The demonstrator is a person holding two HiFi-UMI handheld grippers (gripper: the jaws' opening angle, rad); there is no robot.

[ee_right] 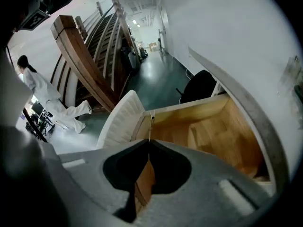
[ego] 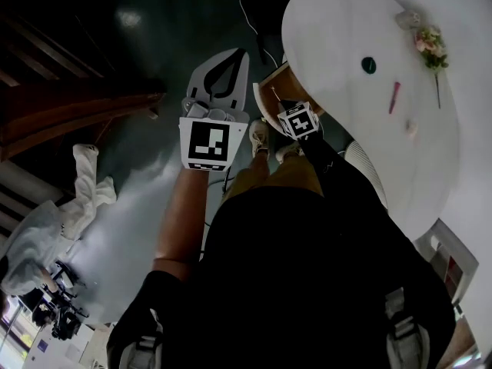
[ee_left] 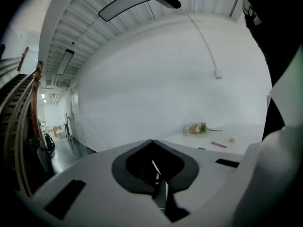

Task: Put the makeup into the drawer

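Dark clothing on the person (ego: 323, 267) filled the near view, with both tools held out beyond it. The left gripper (ee_left: 152, 142) was clenched on nothing. The right gripper (ee_right: 150, 143) was also closed and empty, aimed down at the open wooden drawer (ee_right: 213, 136).

By my reckoning, the job had barely begun. The drawer stood pulled out under the left edge of the white table (ego: 346, 144) and looked bare inside as far as I could see. The makeup lay out on the tabletop to the right, well apart from both tools.

The pink makeup stick (ego: 394, 97) lay flat, its long axis running near to far, the far end leaning slightly right. I could not tell cap from base. A dark round piece (ego: 369, 65) sat just left of it.
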